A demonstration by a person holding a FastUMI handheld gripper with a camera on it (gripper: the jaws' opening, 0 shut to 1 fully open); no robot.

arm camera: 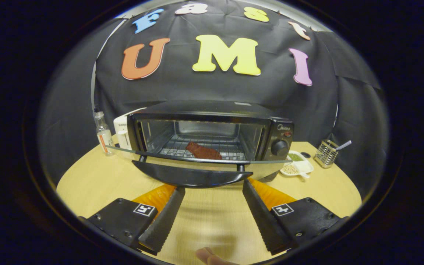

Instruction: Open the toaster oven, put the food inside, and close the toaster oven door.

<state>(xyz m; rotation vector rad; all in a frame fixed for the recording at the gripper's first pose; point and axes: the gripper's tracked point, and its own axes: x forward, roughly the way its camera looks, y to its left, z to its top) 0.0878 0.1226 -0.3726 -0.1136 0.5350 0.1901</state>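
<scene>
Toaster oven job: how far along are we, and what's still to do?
Done: the toaster oven is open, its door folded down flat, and the food lies on the rack inside. In hand: the gripper is open and empty, its fingers spread just under the door's front handle. Left: lift the door up and shut it.
</scene>
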